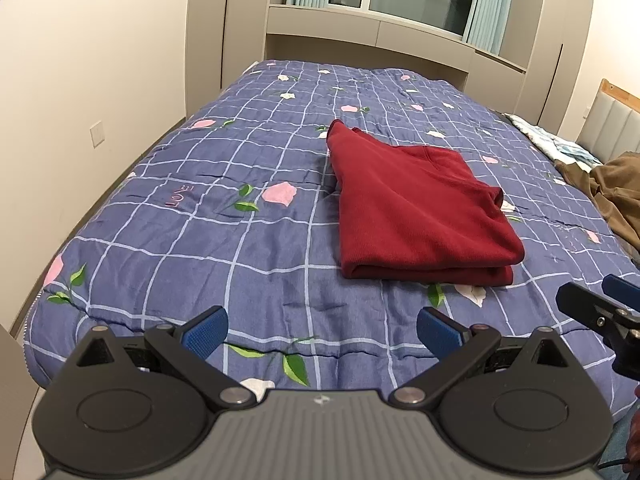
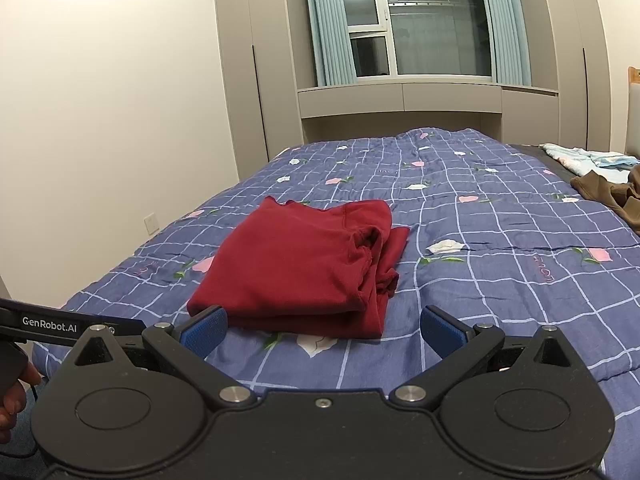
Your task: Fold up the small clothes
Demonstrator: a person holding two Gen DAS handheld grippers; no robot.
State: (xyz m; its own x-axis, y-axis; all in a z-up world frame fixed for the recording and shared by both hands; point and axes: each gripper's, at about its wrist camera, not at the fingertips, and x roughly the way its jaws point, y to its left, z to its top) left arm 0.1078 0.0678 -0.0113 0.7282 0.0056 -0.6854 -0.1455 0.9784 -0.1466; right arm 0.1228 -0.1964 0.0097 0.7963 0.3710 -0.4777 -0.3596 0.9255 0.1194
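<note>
A dark red garment [image 1: 420, 208] lies folded into a flat rectangle on the blue checked quilt [image 1: 224, 216]; the right wrist view shows the same red garment [image 2: 304, 268] with its layered edges on the right side. My left gripper [image 1: 322, 330] hovers open near the bed's front edge, short of the garment and a little left of it, with nothing between its blue pads. My right gripper [image 2: 324, 330] is open just before the garment's near edge, holding nothing. The right gripper's tips also show at the right edge of the left wrist view.
A brown garment [image 1: 612, 192] and a light blue cloth [image 1: 560, 144] lie at the bed's right side near the headboard. A wall stands to the left, with cabinets and a curtained window [image 2: 404, 20] beyond the bed. A hand [image 2: 12, 404] shows at lower left.
</note>
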